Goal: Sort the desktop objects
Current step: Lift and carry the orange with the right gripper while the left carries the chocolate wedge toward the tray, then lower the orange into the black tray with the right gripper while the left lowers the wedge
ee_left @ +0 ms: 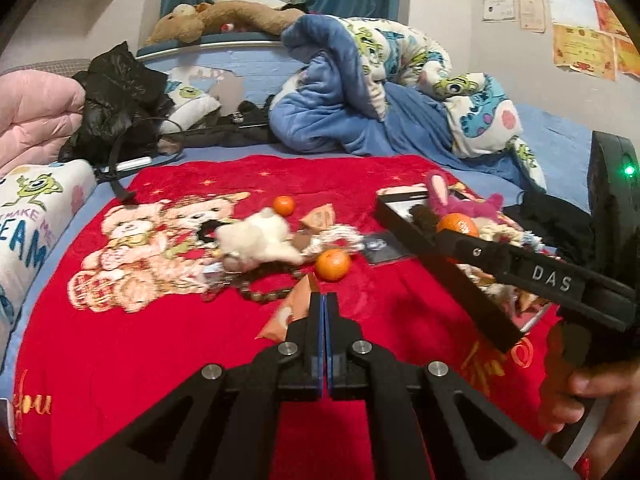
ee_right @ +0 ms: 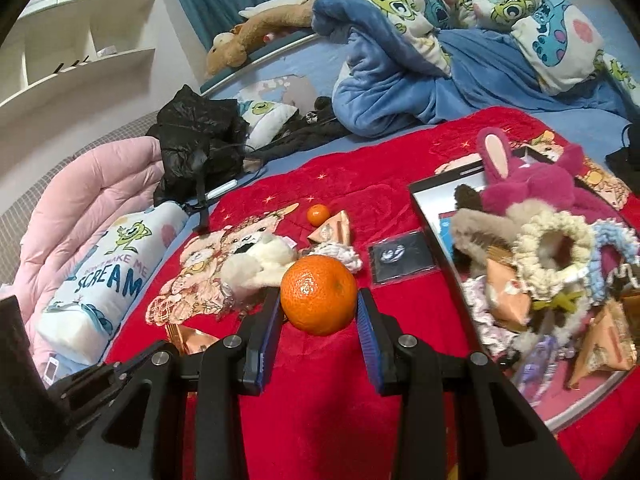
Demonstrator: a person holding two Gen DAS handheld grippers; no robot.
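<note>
My right gripper (ee_right: 319, 304) is shut on an orange tangerine (ee_right: 319, 294) and holds it above the red blanket (ee_right: 320, 420), left of the black tray (ee_right: 434, 232); in the left wrist view the same tangerine (ee_left: 457, 224) sits between its fingers over the tray (ee_left: 440, 276). My left gripper (ee_left: 324, 300) is shut and empty, low over the blanket, beside an orange snack packet (ee_left: 288, 312). Two more tangerines (ee_left: 332, 265) (ee_left: 283, 205), a white plush toy (ee_left: 256, 240) and a bead bracelet (ee_left: 260, 294) lie on the blanket.
The tray holds a pink plush rabbit (ee_right: 524, 184), fluffy scrunchies (ee_right: 552, 244) and snack packets (ee_right: 604, 344). A small black card (ee_right: 402, 260) lies left of the tray. A rumpled blue duvet (ee_right: 400, 80), black bag (ee_right: 196, 144) and pink quilt (ee_right: 80, 200) lie behind.
</note>
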